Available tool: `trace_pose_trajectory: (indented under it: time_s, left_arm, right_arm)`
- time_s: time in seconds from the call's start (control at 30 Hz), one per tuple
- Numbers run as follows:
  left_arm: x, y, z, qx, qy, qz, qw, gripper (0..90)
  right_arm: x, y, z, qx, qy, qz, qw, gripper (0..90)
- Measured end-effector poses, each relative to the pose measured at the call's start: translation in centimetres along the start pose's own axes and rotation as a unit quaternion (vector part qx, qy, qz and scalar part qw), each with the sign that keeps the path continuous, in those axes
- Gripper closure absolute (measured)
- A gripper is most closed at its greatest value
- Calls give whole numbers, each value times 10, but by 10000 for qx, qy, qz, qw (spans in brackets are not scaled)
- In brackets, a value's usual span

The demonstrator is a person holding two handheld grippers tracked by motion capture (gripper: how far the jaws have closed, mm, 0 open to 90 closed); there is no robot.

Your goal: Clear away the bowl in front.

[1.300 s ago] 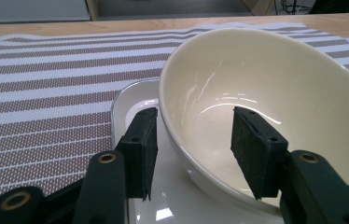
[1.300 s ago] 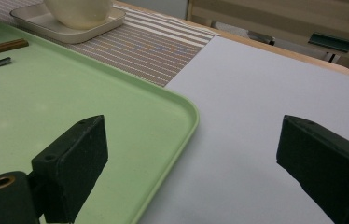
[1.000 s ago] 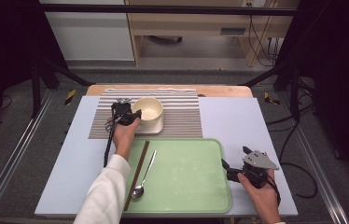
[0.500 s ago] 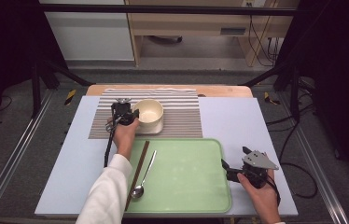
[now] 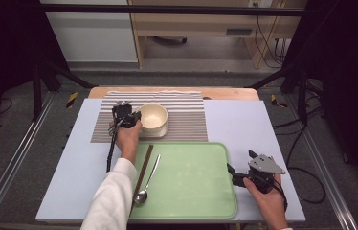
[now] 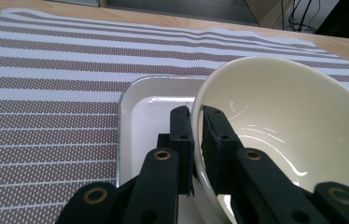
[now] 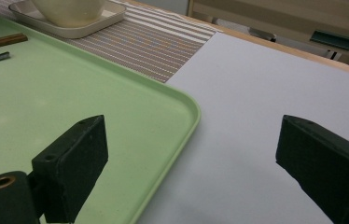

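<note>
The cream bowl [image 6: 284, 126] sits in a white dish [image 6: 137, 100] on the striped mat [image 5: 186, 115], and the left gripper [image 6: 196, 135] has just closed its jaws onto the near rim — likely ready to lift — while the right gripper [image 7: 191, 154] waits, jaws apart, over the green tray's [image 7: 116, 116] edge.

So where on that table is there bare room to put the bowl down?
The pale green plastic tray is bare right of the metal spoon and brown chopsticks. The striped placemat is free right of the white square dish. It is crowded where the left gripper has just been closing on the cream bowl's rim.
</note>
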State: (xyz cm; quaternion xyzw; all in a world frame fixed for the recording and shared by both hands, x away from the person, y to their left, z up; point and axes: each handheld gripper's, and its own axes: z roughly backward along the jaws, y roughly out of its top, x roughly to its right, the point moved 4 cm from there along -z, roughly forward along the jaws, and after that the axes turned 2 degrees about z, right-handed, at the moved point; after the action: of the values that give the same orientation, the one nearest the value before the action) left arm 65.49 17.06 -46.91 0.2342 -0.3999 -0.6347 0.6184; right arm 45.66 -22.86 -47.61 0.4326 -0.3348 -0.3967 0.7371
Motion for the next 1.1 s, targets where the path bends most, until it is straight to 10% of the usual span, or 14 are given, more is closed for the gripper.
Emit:
trace_pose_trajectory:
  time_s: [0.57,1.1]
  left_arm:
    - [1,5,8,160,-63,56,9998,824]
    - [36,15,73,357,-655,-344,9966,824]
  right_arm:
    - [0,0,-1,-17,-15,11,10000,92]
    - [2,2,2,64,-55,-12,10000,93]
